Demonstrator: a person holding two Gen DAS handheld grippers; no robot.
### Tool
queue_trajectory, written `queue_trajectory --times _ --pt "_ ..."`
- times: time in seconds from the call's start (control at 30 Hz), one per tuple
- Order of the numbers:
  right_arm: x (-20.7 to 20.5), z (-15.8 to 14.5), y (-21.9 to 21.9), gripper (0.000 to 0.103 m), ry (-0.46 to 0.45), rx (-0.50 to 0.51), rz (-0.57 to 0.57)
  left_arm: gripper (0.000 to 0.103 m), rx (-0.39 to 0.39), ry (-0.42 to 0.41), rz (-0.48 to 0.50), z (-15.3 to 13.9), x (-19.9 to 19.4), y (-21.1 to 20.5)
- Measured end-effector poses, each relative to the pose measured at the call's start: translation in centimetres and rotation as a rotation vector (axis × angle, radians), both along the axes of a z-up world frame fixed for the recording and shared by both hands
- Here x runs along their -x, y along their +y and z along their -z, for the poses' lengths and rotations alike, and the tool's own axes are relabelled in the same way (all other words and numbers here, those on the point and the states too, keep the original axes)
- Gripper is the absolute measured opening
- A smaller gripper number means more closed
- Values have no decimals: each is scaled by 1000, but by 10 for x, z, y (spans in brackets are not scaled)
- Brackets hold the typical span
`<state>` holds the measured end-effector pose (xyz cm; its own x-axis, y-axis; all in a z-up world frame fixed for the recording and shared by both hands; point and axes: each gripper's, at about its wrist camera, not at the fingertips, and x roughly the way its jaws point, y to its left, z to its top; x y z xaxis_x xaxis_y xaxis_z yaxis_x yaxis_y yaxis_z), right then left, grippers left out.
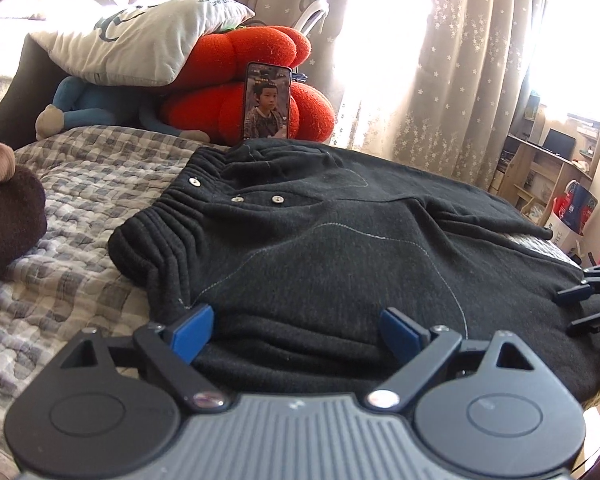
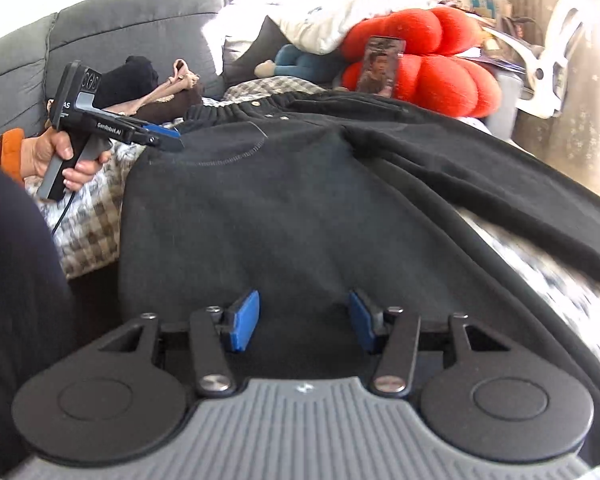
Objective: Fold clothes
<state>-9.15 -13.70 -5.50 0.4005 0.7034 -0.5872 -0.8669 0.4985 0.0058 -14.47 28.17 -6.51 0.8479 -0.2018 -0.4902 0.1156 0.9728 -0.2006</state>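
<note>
Black trousers (image 1: 340,240) with a gathered waistband (image 1: 160,236) and metal snaps lie spread on a checked quilt (image 1: 72,208). My left gripper (image 1: 296,334) is open at the near edge of the trousers, its blue pads (image 1: 192,334) wide apart over the cloth. In the right wrist view a hand (image 2: 56,156) holds the left gripper (image 2: 168,138) close to the waistband corner. My right gripper (image 2: 303,320) is open too, low over the black trousers (image 2: 300,208), with fabric lying under its blue pads (image 2: 244,320). The right gripper (image 1: 578,307) shows at the right edge of the left wrist view.
A phone (image 1: 267,100) leans on red plush cushions (image 1: 228,104) behind the trousers, under a white pillow (image 1: 140,36) and beside a blue soft toy (image 1: 96,108). Brown clothes (image 1: 8,216) lie at the left. A grey sofa back (image 2: 132,28), curtains (image 1: 460,80) and a desk (image 1: 548,160) surround the bed.
</note>
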Motion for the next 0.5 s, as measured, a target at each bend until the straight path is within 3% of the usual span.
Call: queue_trajectory --times 0.17,0.5 --pt "19 1 -59 49 12 -15 117 91 8 2 0 1 3 3" --pt "55 2 -166 52 51 -37 380 91 0 35 -13 -3 10 4"
